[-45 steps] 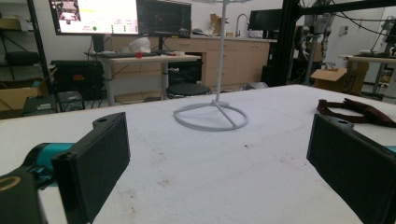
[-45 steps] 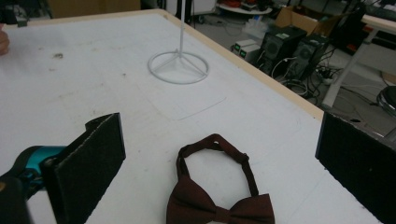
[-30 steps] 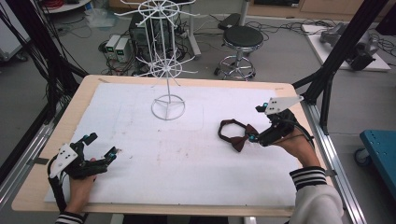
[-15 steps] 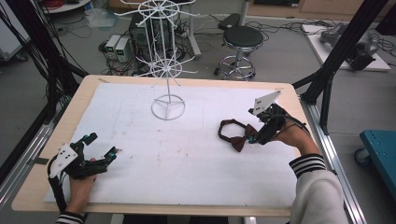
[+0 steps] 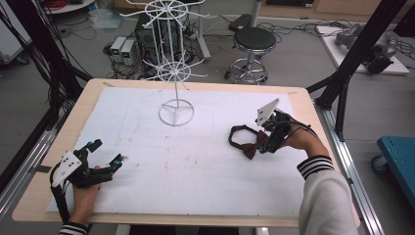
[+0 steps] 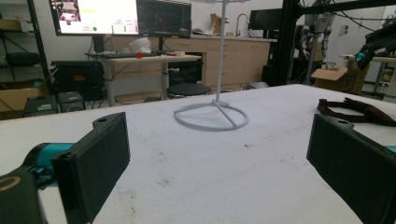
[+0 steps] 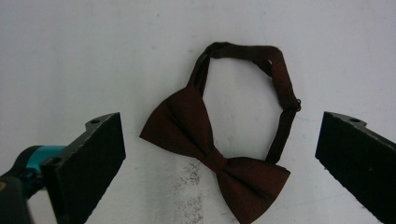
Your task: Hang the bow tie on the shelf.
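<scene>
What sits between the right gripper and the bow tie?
Nothing visible. The right gripper hangs open right over the bow tie, which lies flat on the white table cover between the jaws. The wire stand is off to the side.

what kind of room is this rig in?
Likely a robotics lab or workshop: monitors on a desk behind the table, black frame posts beside it, cables strewn over the floor near a stool.
</scene>
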The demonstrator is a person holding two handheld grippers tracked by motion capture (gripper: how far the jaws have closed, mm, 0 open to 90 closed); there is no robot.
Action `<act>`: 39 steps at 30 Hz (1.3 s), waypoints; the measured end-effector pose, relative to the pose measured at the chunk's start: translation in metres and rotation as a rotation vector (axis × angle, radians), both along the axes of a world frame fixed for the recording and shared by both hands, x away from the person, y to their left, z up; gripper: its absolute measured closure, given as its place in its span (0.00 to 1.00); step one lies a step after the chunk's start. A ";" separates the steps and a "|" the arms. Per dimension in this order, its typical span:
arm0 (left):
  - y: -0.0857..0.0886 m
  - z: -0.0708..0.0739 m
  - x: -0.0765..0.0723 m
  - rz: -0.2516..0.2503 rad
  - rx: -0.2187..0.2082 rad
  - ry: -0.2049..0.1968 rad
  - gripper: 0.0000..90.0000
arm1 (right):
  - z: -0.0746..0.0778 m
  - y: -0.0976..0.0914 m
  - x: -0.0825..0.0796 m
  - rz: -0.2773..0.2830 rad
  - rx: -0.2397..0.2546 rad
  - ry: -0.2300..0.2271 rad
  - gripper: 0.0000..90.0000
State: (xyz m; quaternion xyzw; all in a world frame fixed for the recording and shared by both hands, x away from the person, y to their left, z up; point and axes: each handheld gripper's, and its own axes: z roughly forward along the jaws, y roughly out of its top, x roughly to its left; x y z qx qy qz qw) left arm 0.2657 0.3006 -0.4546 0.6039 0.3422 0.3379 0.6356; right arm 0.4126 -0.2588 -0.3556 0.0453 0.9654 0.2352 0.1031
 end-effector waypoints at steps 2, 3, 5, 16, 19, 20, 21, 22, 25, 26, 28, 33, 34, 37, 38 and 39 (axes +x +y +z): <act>0.000 0.000 0.000 0.000 0.001 0.000 0.07 | -0.004 0.001 0.001 0.000 -0.022 0.008 0.01; 0.000 0.000 0.000 0.000 0.001 0.000 0.07 | -0.005 0.002 0.002 0.007 -0.030 0.009 0.01; 0.000 0.000 0.000 0.001 0.002 0.000 0.07 | -0.009 0.004 0.004 0.018 -0.045 0.007 0.01; 0.000 0.000 0.000 0.001 0.005 -0.001 0.07 | -0.029 0.010 0.012 0.054 -0.141 0.064 0.05; 0.000 0.000 0.000 0.001 0.004 -0.001 0.07 | -0.033 0.011 0.015 0.054 -0.155 0.066 0.06; 0.000 0.000 0.000 0.001 0.003 0.000 0.07 | -0.034 0.012 0.015 0.052 -0.160 0.069 0.06; 0.000 0.000 0.000 0.001 0.002 0.000 0.07 | -0.034 0.012 0.015 0.052 -0.160 0.069 0.06; 0.000 0.000 0.000 0.001 0.003 -0.001 0.07 | -0.035 0.012 0.015 0.057 -0.177 0.074 0.10; 0.000 0.000 0.000 0.001 0.002 -0.001 0.07 | -0.036 0.013 0.015 0.072 -0.199 0.085 0.18; 0.000 0.000 0.000 0.000 0.002 0.000 0.07 | -0.037 0.013 0.015 0.077 -0.207 0.086 0.18; 0.000 0.000 0.000 0.000 0.001 -0.001 0.07 | -0.041 0.014 0.016 0.094 -0.237 0.089 0.24; 0.000 0.000 0.000 0.001 0.002 -0.001 0.07 | -0.044 0.016 0.016 0.116 -0.277 0.092 0.31; 0.000 0.000 0.000 0.000 0.002 -0.001 0.07 | -0.044 0.016 0.016 0.116 -0.277 0.092 0.31; 0.000 0.000 0.000 0.000 0.001 -0.001 0.07 | -0.044 0.017 0.015 0.131 -0.295 0.075 0.37; 0.000 0.000 0.000 0.000 0.001 -0.001 0.07 | -0.045 0.017 0.016 0.137 -0.304 0.068 0.41; 0.000 0.000 0.000 0.001 0.002 -0.001 0.07 | -0.045 0.017 0.016 0.137 -0.307 0.062 0.42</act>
